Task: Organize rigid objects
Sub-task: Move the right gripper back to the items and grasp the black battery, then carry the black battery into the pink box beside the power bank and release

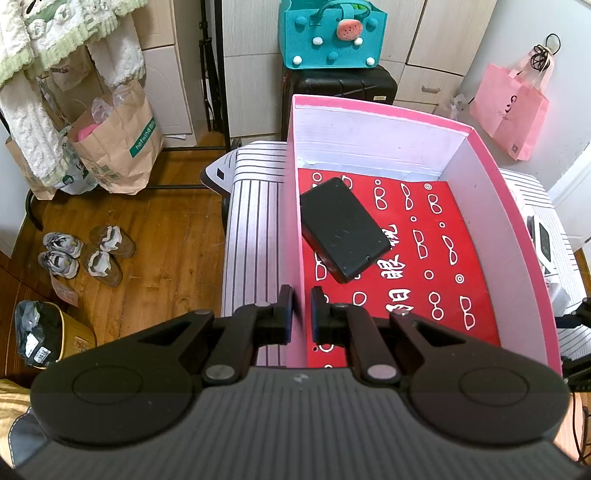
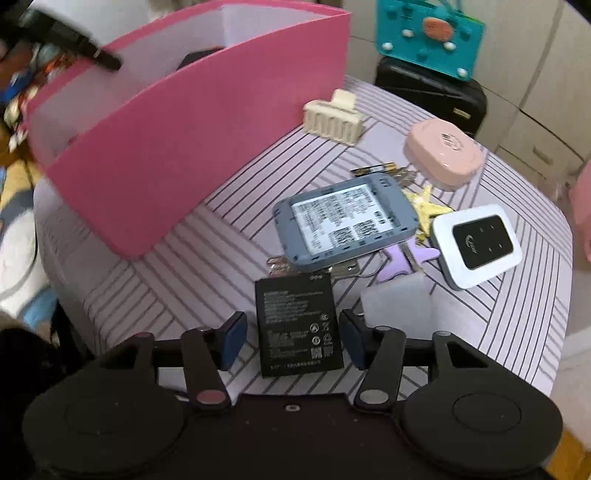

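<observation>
A pink box (image 1: 369, 122) stands on the striped table, and my left gripper (image 1: 301, 310) is shut on its left wall, one finger on each side. Inside it a flat black device (image 1: 341, 229) lies on a red card printed with white glasses (image 1: 424, 258). In the right wrist view the pink box (image 2: 207, 147) stands at the left. A black battery (image 2: 299, 325) lies flat on the striped cloth between the fingers of my right gripper (image 2: 293, 339), which is open, with a gap showing at its left pad.
Beyond the battery lie a grey labelled device (image 2: 343, 221), a white pocket router (image 2: 476, 245), a pink case (image 2: 443, 153), a cream hair claw (image 2: 334, 118), a white block (image 2: 395, 299), keys and small star pieces. Behind the table stand a teal felt bag (image 1: 332, 33) and a black suitcase (image 1: 340, 85).
</observation>
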